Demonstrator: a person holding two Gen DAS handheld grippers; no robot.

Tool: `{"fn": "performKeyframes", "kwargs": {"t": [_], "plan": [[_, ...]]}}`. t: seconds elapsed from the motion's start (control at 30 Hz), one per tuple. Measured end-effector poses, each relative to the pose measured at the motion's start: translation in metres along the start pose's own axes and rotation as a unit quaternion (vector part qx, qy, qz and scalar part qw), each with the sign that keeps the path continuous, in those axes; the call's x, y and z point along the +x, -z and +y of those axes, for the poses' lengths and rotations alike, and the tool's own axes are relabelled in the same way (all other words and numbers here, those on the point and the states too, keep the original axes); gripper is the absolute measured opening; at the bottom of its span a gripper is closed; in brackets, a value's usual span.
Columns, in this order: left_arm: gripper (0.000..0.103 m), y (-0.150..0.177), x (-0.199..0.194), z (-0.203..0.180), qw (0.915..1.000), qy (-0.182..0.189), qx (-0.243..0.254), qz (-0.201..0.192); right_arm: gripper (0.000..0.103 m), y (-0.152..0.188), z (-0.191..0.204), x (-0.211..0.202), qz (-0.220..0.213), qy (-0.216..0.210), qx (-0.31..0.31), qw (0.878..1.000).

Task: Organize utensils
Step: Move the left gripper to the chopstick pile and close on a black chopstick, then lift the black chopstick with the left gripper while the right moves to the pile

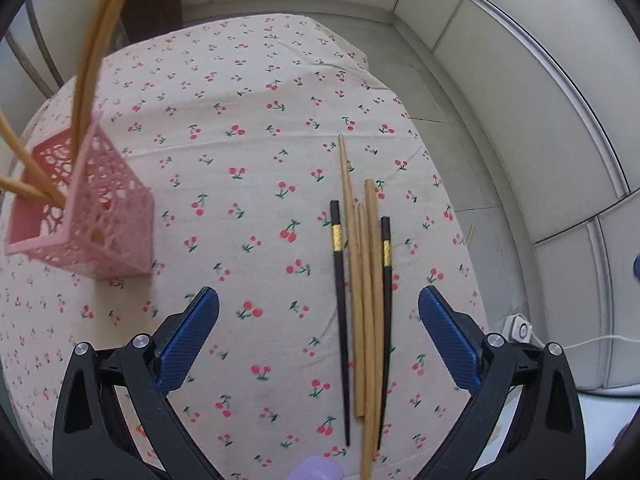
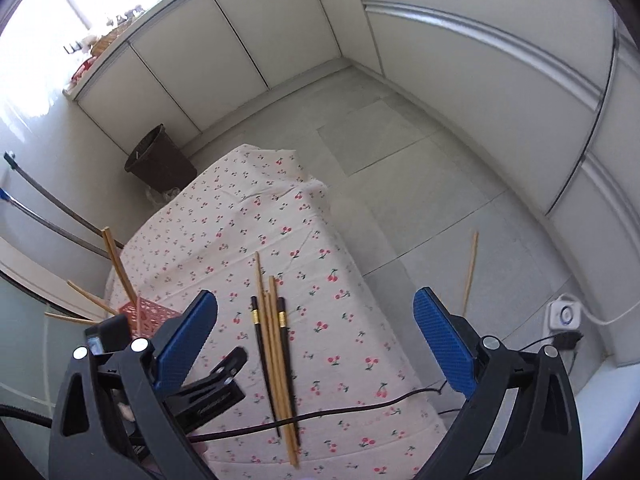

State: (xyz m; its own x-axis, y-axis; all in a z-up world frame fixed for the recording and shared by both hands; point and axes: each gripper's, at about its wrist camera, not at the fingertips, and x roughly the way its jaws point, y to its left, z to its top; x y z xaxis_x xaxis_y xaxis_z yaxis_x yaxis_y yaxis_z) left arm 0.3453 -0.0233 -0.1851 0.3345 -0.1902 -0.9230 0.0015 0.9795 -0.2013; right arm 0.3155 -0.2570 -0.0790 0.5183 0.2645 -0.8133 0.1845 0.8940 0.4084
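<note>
Left wrist: left gripper [image 1: 318, 336] released, empty, above loose chopsticks [image 1: 362, 304] on tablecloth [image 1: 240, 128]; pink holder [image 1: 92, 220] left, already holding several | Right wrist: right gripper [image 2: 316, 344] released, empty, raised; stray chopstick [image 2: 470, 270] on floor | Step: likely next pick; must descend, straddle one stick.

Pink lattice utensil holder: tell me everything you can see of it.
The pink square plastic utensil holder has cut-out lattice walls and an open top. It stands on the cherry-print tablecloth, left of the loose chopsticks, with no gripper touching it. Several tan wooden chopsticks stand inside, leaning out in different directions.
</note>
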Motion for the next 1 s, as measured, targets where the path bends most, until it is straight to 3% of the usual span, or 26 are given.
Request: {"fn": "performKeyframes", "kwargs": {"t": [0.07,0.13,0.17,0.2,0.27,0.33,0.47,0.63,0.73,0.83,1.0], "plan": [[0.093,-0.019,0.014,-0.003,0.9995,0.020,-0.010,0.022,0.096,-0.002,-0.007,0.005,0.019,-0.028,0.027,0.999],[0.075,-0.034,0.027,-0.003,0.9988,0.020,-0.018,0.042,0.096,-0.002,-0.010,0.007,0.023,-0.038,0.042,0.998],[0.056,-0.041,0.033,-0.002,0.9984,0.012,-0.021,0.051,0.096,-0.003,-0.011,0.007,0.022,-0.037,0.043,0.998],[0.047,-0.046,0.040,0.000,0.9980,0.002,-0.025,0.058,0.096,-0.004,-0.011,0.007,0.021,-0.036,0.043,0.998],[0.038,-0.050,0.051,0.003,0.9970,0.005,-0.034,0.070,0.096,-0.005,-0.011,0.007,0.020,-0.035,0.043,0.998],[0.036,-0.051,0.059,0.004,0.9955,0.014,-0.044,0.083,0.096,-0.007,-0.012,0.007,0.022,-0.040,0.045,0.998],[0.031,-0.049,0.066,-0.002,0.9966,-0.011,-0.027,0.078,0.096,-0.010,-0.016,0.008,0.024,-0.041,0.051,0.998],[0.016,-0.051,0.073,-0.016,0.9969,-0.023,-0.011,0.074,0.096,-0.011,-0.019,0.010,0.026,-0.037,0.051,0.998],[0.014,-0.048,0.079,-0.027,0.9970,-0.035,-0.003,0.068,0.096,-0.011,-0.017,0.014,0.031,-0.035,0.048,0.998],[0.013,-0.047,0.080,-0.025,0.9978,-0.022,-0.004,0.063,0.096,-0.010,-0.014,0.018,0.035,-0.030,0.040,0.998],[0.015,-0.043,0.075,-0.008,0.9970,0.030,-0.007,0.071,0.096,-0.009,-0.010,0.022,0.040,-0.028,0.032,0.998]]}}
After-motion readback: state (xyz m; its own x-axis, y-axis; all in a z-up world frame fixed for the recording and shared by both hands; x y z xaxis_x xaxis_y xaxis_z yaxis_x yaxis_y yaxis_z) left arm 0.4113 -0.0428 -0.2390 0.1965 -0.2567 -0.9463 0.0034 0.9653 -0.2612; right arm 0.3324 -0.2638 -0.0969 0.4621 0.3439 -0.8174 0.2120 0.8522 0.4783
